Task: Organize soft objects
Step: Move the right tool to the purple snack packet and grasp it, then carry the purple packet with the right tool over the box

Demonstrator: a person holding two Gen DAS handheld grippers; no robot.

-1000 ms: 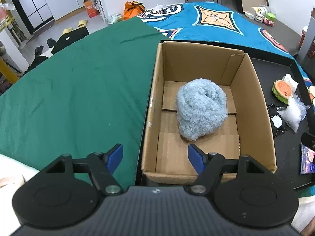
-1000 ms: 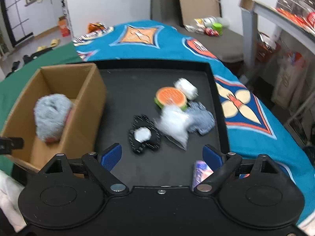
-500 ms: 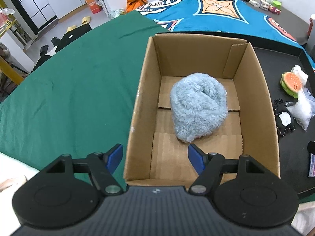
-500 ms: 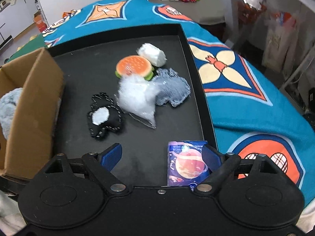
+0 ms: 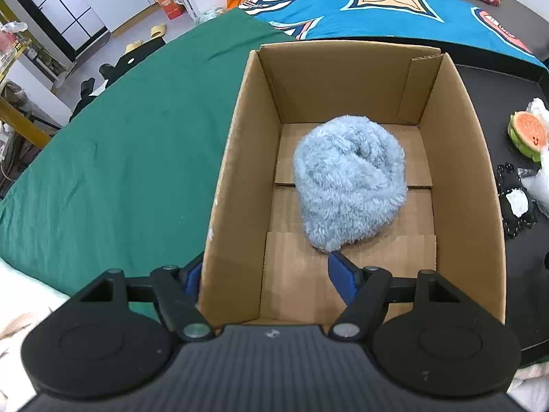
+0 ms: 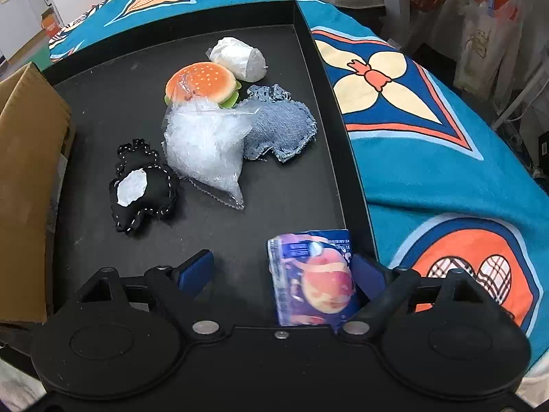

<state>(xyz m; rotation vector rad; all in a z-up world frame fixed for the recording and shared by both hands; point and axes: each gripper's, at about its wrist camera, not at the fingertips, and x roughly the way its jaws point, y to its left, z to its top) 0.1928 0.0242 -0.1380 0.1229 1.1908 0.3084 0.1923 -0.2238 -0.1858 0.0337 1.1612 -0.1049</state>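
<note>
A fluffy grey-blue plush [image 5: 350, 185] lies in the open cardboard box [image 5: 459, 158]. My left gripper [image 5: 266, 274] is open and straddles the box's near left wall, one finger inside and one outside. In the right wrist view, a black tray [image 6: 322, 79] holds a burger plush [image 6: 200, 82], a white roll [image 6: 240, 58], a denim pad [image 6: 281, 127], a clear plastic bag [image 6: 206, 147], a black stitched plush [image 6: 140, 185] and a purple packet [image 6: 312, 274]. My right gripper [image 6: 283, 271] is open, low over the tray, with the packet between its fingers.
A green cloth [image 5: 120, 144] covers the surface left of the box. A blue patterned blanket [image 6: 446, 137] lies right of the tray. The box's edge [image 6: 27, 158] shows at the left of the right wrist view. The floor behind holds shoes and clutter.
My left gripper has moved right and forward so it now straddles the box's wall. My right gripper has moved forward and down over the tray, bringing the purple packet between its fingers.
</note>
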